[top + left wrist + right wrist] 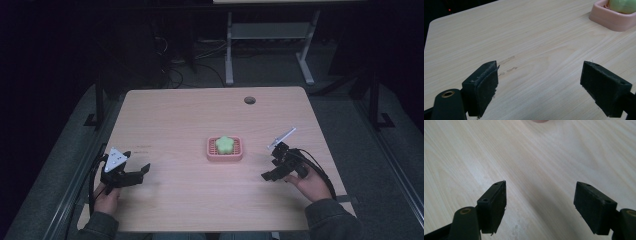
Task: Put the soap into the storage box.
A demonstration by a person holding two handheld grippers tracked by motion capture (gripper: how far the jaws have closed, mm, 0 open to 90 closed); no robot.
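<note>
A pink soap dish [225,149] holding a green flower-shaped soap [225,144] sits mid-table [175,115]. The left gripper [141,172] and the right gripper [270,170] rest well apart on either side of it, jaws spread wide, grasping nothing.

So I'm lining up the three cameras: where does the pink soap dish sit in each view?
High view: pink soap dish at table centre, green soap in it.
Left gripper view: top right corner.
Right gripper view: a pink sliver at the top edge, likely its rim.
Shared landmark: the light wood table.
</note>
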